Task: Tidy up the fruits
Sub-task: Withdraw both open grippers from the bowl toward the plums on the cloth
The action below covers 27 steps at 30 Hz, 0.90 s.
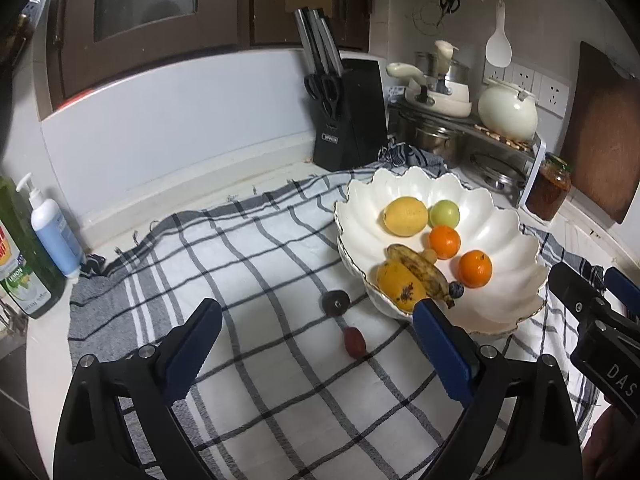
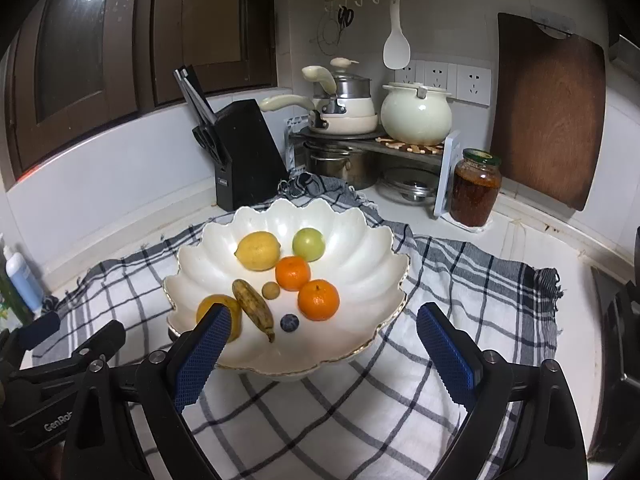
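A white scalloped bowl (image 1: pixel 504 240) (image 2: pixel 360 264) stands on a checked cloth (image 1: pixel 248 264) (image 2: pixel 460 280). It holds a lemon (image 2: pixel 258 250), a green fruit (image 2: pixel 309 244), two oranges (image 2: pixel 293 273) (image 2: pixel 319 300), a spotted banana (image 2: pixel 254 308), a small tan fruit (image 2: pixel 271 291), a blueberry (image 2: pixel 289 323) and a yellow-orange fruit (image 1: pixel 400 286). On the cloth in front of the bowl lie a small red fruit (image 1: pixel 355 342) and a dark round piece (image 1: pixel 335 303). My left gripper (image 1: pixel 316 306) is open above them, holding nothing. My right gripper (image 2: pixel 324 312) is open and empty at the bowl's near rim.
A black knife block (image 1: pixel 348 116) stands behind the bowl. Pots and a cream kettle (image 2: pixel 416 114) sit on a rack at the back right, beside a jar (image 2: pixel 476 188) and a wooden board (image 2: pixel 548 108). Bottles (image 1: pixel 52 228) stand at the far left.
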Available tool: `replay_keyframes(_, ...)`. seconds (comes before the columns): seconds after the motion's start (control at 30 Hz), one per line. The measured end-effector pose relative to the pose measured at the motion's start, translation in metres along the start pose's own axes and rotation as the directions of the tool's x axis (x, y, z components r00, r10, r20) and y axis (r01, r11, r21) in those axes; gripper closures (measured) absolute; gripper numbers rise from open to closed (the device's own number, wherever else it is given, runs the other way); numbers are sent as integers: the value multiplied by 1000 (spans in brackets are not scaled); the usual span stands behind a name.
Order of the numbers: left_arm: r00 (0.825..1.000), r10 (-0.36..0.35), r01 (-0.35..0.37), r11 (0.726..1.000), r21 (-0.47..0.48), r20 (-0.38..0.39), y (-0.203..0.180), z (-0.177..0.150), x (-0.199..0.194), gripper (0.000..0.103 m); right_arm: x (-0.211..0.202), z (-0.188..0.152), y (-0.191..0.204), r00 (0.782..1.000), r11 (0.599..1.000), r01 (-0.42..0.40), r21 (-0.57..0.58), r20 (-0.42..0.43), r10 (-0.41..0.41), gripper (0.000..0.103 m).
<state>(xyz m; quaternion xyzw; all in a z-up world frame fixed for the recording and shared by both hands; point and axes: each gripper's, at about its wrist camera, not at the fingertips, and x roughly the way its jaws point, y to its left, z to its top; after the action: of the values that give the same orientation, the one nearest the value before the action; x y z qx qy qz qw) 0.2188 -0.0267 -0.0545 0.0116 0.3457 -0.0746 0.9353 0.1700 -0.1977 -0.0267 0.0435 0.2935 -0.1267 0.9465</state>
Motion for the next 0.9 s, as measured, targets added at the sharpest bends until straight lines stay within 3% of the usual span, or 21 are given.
replay_keyframes(0.6,995,-43,46,998,34,-85,5,-6,55,24,32,-4,18,1000,1000,9,-23,-11,-9,8)
replay_keyframes(0.9,981,-102,113,992,63,-166,10,-5,93,37,52,-2,40,1000,999,12,-51,-16,-13,8)
